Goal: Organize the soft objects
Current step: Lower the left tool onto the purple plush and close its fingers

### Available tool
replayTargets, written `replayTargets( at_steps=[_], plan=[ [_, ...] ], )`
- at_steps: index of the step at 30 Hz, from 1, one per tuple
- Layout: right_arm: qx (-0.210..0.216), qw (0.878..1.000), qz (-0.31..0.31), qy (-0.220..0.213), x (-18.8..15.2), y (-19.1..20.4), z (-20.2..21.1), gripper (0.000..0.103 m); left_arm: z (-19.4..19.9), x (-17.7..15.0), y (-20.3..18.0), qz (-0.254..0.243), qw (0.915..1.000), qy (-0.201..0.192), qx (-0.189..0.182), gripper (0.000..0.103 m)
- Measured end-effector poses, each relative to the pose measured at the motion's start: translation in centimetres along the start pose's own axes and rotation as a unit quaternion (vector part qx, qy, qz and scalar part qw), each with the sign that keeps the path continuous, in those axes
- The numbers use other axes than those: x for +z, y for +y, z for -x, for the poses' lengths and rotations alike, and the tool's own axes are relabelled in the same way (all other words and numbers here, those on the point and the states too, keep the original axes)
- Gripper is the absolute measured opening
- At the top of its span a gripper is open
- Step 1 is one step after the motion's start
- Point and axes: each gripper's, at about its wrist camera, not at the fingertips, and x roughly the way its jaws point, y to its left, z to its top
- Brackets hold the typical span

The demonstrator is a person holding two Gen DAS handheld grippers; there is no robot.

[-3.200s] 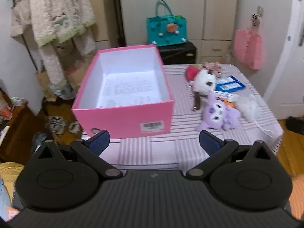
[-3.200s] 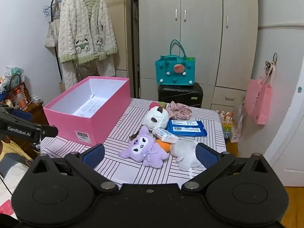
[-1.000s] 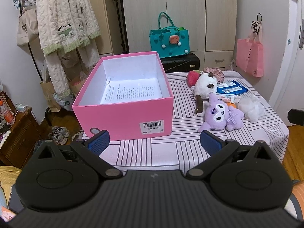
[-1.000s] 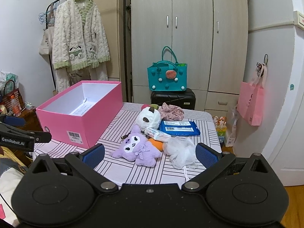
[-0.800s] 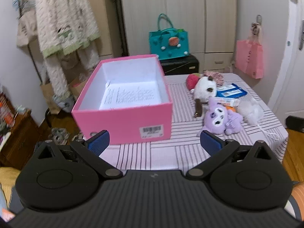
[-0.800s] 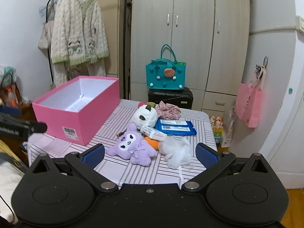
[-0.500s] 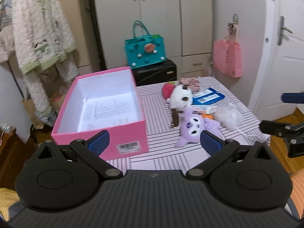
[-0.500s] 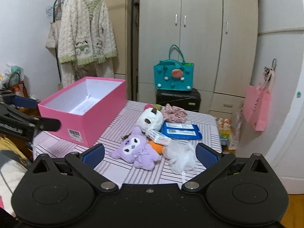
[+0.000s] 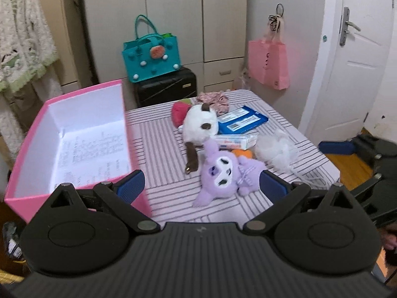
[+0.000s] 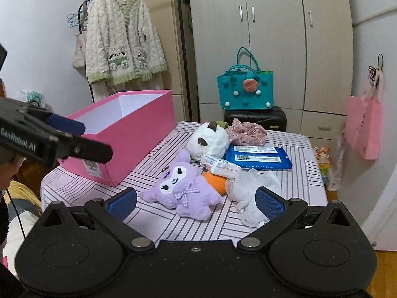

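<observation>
Here my left gripper (image 9: 201, 182) and right gripper (image 10: 196, 200) hang wide open (nothing held) above the purple plush (image 10: 182, 190), apparently touching neither.

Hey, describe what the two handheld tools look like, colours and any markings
Both tools are matte black with two angled fingers tipped in blue textured pads, round pivot discs and silver rivets. The left tool has a ribbed body; seen from the right wrist view it carries white GenRobot.AI lettering. The right tool has a smoother, dusty body.
</observation>
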Motion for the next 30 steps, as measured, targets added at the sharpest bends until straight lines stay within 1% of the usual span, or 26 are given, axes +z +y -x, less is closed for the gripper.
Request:
replayTargets(
  at_steps=[2, 6, 9, 11, 15, 17, 20, 23, 25, 30],
  plan=[
    [-0.001, 1.000, 0.007, -0.001, -0.7, 0.0, -1.0, 0.103, -0.8, 0.0, -0.1, -0.001, 1.0000, -0.007, -0.006, 0.100],
    [0.000, 1.000, 0.023, 0.016, -2.3, 0.2, -2.9, 0.102, -2.7, 0.0, -0.2, -0.006, 0.9997, -0.008, -0.023, 0.100],
    [-0.013, 1.000, 0.025, 0.012, -3.2, 0.3, -3.9, 0.101, -4.0, 0.0, -0.6, -0.015, 0.9994, -0.009, -0.029, 0.098],
    [-0.011, 1.000, 0.016, 0.011, -3.5, 0.2, -4.4, 0.098, -4.8, 0.0, -0.9, -0.025, 0.9992, -0.006, -0.032, 0.097],
    [0.028, 0.999, -0.025, 0.024, -3.6, -0.3, -5.8, 0.091, -6.7, -0.1, -1.2, -0.026, 0.9986, 0.013, -0.044, 0.095],
    [0.032, 0.999, -0.037, 0.024, -3.5, -0.3, -6.4, 0.089, -7.7, -0.2, -1.2, -0.020, 0.9979, 0.025, -0.056, 0.094],
    [0.028, 0.997, -0.066, 0.021, -3.5, -0.7, -7.2, 0.084, -9.3, -0.5, -1.0, -0.011, 0.9968, 0.045, -0.066, 0.088],
    [0.023, 0.995, -0.094, 0.020, -3.9, -0.9, -7.9, 0.075, -10.7, -0.8, -0.7, -0.002, 0.9957, 0.061, -0.069, 0.079],
    [0.012, 0.995, -0.100, 0.009, -4.1, -0.6, -7.9, 0.070, -11.5, -1.1, -0.5, 0.003, 0.9952, 0.067, -0.071, 0.073],
    [-0.013, 0.996, -0.088, 0.000, -4.4, 0.1, -8.1, 0.061, -12.6, -1.4, -0.1, 0.011, 0.9926, 0.067, -0.100, 0.071]
  ],
)
